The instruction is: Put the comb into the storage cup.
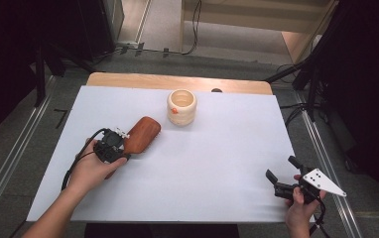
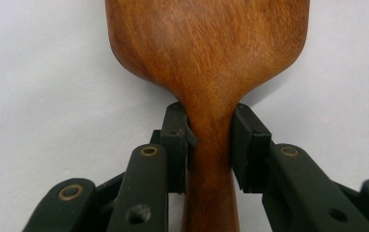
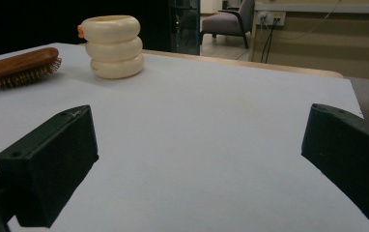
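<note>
Wooden hairbrush (image 1: 140, 134) gripped but not yet lifted, lying bristles-down on the white desk (image 1: 217, 163), just beside the cream ringed cup (image 1: 181, 107). Left gripper (image 2: 210, 140) fingers (image 2: 177, 145) pinched narrow on the handle neck. Right gripper (image 1: 283, 174) idle at the near right edge, fingers (image 3: 47, 164) wide apart, holding nothing.

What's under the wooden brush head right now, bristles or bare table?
In the right gripper view the brush shows bristles beneath its wooden back, facing the white table. Whether they touch it cannot be told. The left gripper clamps the handle.
</note>
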### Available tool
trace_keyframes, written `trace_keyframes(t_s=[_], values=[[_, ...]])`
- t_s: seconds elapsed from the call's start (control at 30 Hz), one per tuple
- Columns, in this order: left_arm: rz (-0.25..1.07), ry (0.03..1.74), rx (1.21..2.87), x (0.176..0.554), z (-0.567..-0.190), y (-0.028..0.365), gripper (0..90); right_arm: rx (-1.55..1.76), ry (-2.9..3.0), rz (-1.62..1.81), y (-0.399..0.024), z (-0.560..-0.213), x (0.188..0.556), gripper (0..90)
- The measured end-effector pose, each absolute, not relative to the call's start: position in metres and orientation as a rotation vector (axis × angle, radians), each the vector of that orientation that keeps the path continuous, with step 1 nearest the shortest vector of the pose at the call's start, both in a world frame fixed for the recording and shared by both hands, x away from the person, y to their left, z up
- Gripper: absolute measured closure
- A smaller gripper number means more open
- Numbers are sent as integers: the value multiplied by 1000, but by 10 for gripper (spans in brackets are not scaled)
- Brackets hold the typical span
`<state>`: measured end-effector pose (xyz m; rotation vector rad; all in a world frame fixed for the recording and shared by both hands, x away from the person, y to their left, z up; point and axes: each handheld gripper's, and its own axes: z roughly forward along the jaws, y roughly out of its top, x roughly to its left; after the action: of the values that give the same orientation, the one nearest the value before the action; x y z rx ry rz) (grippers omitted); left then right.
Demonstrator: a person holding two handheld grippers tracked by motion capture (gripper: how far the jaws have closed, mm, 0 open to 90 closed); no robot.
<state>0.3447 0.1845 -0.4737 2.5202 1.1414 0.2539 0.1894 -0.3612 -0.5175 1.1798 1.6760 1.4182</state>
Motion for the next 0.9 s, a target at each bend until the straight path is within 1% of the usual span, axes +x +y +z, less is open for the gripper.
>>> trace_keyframes(t_s=[0.9], values=[[354, 1085, 2386, 328, -482, 195, 728, 1183, 1679, 1411, -361, -518, 189, 0]])
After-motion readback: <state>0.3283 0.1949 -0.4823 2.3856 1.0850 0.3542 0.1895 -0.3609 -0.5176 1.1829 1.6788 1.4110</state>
